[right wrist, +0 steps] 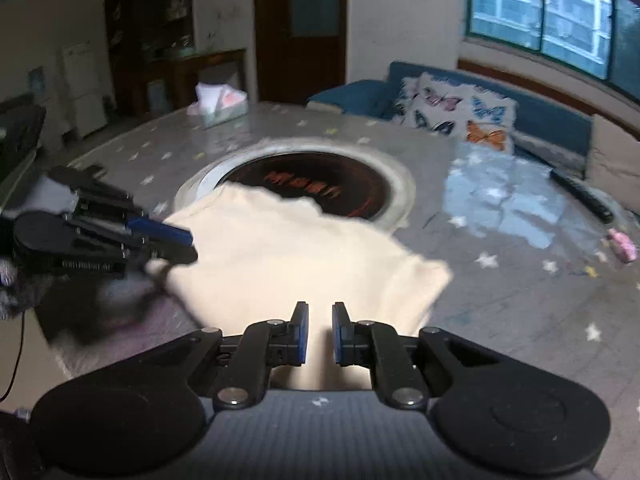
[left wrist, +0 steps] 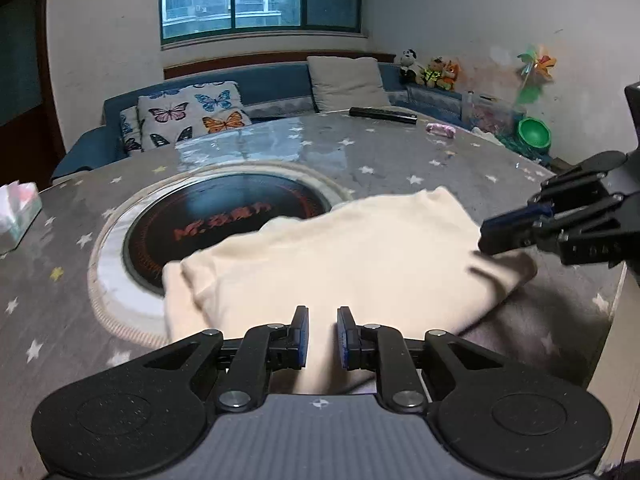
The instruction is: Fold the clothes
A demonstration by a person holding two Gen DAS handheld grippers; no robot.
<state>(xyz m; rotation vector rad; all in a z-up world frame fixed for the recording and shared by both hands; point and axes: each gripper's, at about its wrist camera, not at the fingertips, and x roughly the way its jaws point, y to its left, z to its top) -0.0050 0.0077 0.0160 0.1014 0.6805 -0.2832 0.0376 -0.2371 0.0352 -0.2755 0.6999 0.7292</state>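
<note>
Cloth is lying in a soft cream pile on the desk, partly covering the dark round plate in the middle. In the left wrist view, your left gripper is sitting low over the near edge of the cloth. Its fingers are standing a little apart, and cloth is showing in the gap, but you cannot tell if they are pinching it. Your right gripper is reaching in from the right, tilted down, with its tip touching the far right corner of the cloth. Its fingers are looking nearly closed from here.

In the right wrist view, the right gripper is hanging just over the cloth's near edge, fingers a little apart. The left gripper is poking in from the left at the cloth's side.

Things could go wrong here, I think. If you are holding only the top layer, the fold could slide open. If one hand is pulling faster, the cloth could twist or drag off the desk edge.
</note>
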